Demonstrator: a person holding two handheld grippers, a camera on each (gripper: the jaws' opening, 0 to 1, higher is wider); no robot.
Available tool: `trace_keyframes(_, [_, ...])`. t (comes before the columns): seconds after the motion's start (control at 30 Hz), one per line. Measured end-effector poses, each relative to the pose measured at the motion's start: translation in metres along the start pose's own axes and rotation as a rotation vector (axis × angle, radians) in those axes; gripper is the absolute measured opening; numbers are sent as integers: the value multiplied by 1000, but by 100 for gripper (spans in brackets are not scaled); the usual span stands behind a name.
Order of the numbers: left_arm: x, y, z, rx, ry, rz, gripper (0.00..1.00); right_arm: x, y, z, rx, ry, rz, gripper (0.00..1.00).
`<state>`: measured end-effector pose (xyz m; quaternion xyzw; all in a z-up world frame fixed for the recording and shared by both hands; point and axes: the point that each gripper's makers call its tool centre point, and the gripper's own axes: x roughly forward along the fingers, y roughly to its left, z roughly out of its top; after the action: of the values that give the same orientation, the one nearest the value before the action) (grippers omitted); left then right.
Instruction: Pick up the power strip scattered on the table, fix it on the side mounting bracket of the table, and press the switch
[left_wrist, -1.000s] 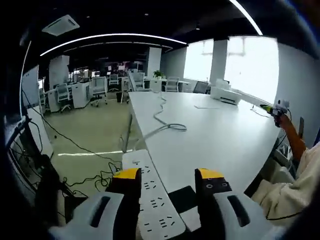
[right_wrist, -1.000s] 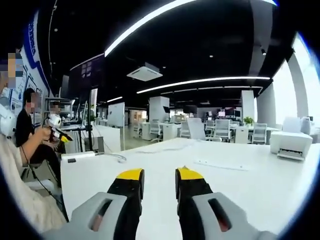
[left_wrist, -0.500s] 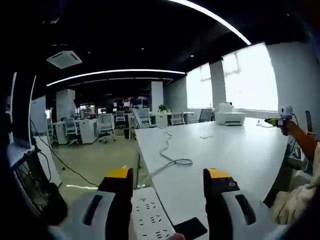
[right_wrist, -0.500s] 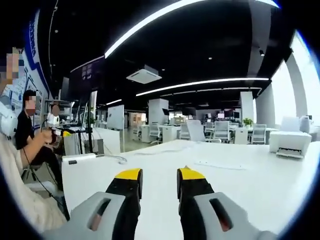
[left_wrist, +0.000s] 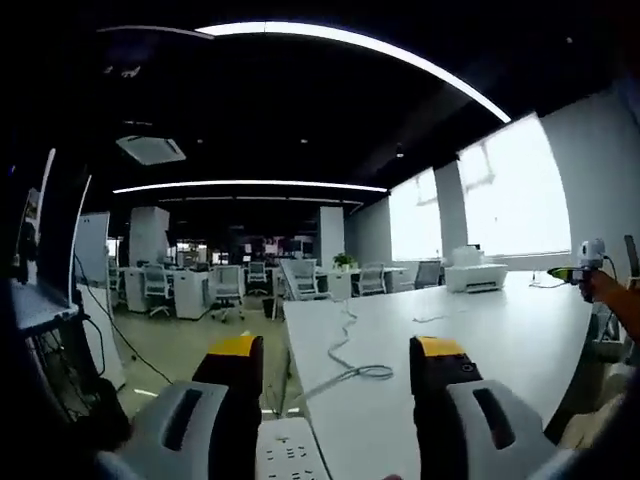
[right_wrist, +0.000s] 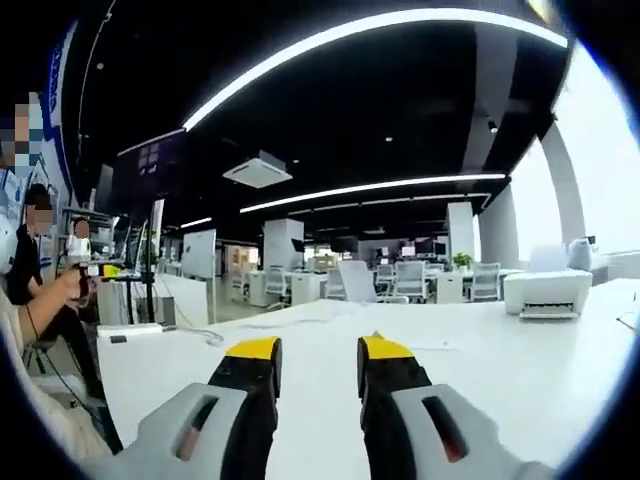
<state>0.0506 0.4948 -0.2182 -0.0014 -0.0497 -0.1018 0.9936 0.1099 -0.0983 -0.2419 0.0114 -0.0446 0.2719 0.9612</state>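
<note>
Left claw (left_wrist: 335, 352) gapes wide and empty above the power strip (left_wrist: 290, 462) at the desk (left_wrist: 480, 350) edge. Right claw (right_wrist: 318, 348), narrowly parted, holds nothing. Picking up, mounting and switching apparently all remain.

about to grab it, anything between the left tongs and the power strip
Nothing visible does. The power strip lies at the bottom of the left gripper view, just ahead of the open left tongs, at the table's near end.

- Left gripper view: power strip (left_wrist: 290, 462) at bottom centre, at the near end of the table (left_wrist: 470, 350).
- Cable (left_wrist: 352, 352) on the table, centre frame.
- Printer (left_wrist: 476, 275) at right, far along the table.
- Right gripper view: printer (right_wrist: 548, 291) at right; person (right_wrist: 40, 290) at left.
</note>
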Motion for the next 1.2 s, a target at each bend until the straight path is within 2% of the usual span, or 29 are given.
trace_keyframes(0.4, [4,-11,-10,9,-2,59,68,-20,-20,-10,-5,5,-95,36])
trace_keyframes(0.53, [9,-21,-22,-8,23,49,70,-28,-30,-16,0,-5,-124,41])
trace_keyframes(0.77, [19,-39,-36,-17,18,42,77,-44,-42,-28,9,2,-158,47])
trace_keyframes(0.9, [23,-48,-44,-25,19,25,79,-51,-43,-34,14,2,-164,52])
trace_keyframes(1.2, [27,-65,-66,-22,27,7,79,-57,-42,-41,-7,22,-174,54])
